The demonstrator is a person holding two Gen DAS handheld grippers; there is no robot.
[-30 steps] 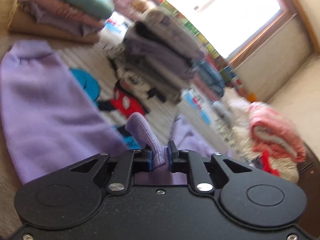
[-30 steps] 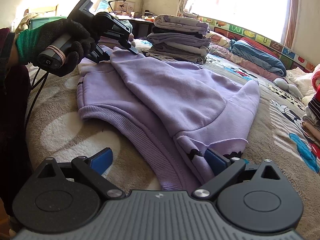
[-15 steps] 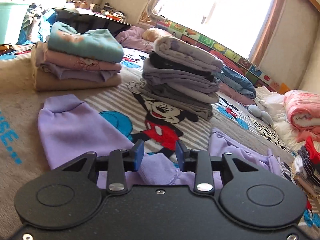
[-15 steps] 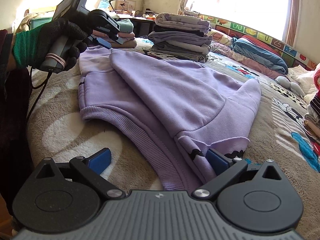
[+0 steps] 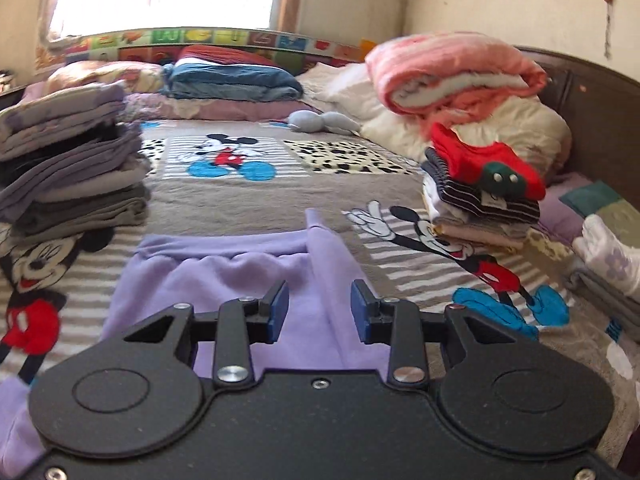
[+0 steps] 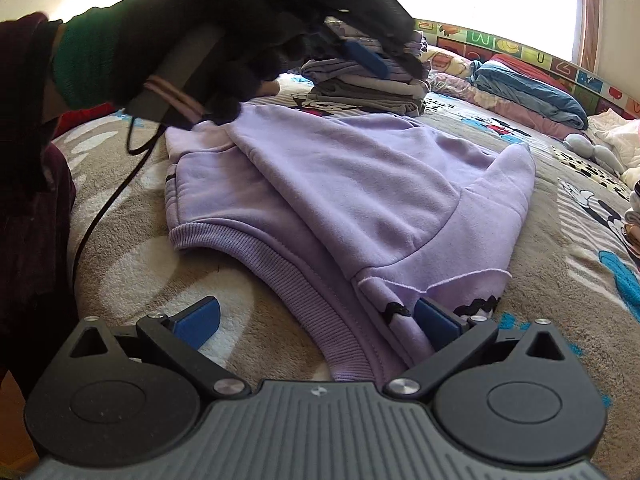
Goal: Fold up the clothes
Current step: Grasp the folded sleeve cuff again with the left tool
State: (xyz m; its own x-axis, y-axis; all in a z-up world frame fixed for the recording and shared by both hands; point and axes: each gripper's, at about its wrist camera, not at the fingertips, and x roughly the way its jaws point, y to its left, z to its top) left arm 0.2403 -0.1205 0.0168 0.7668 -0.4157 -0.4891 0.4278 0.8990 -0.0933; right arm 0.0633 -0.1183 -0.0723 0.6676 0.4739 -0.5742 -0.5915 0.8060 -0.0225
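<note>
Lilac sweatshirt (image 6: 352,196) lies part-folded at centre of the bed cover (image 6: 132,280), soft, limp fleece best pinched at the ribbed hem; left gripper (image 5: 318,312) at nine o'clock parted and empty, right gripper (image 6: 316,320) at six o'clock spread wide, gripping nothing.

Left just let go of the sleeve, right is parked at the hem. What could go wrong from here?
1. The right gripper stands open with the ribbed hem of the purple hoodie between its pads; closing may grab several layers.
2. The folded sleeve lies loose across the body and may slide off when the hoodie is lifted.
</note>
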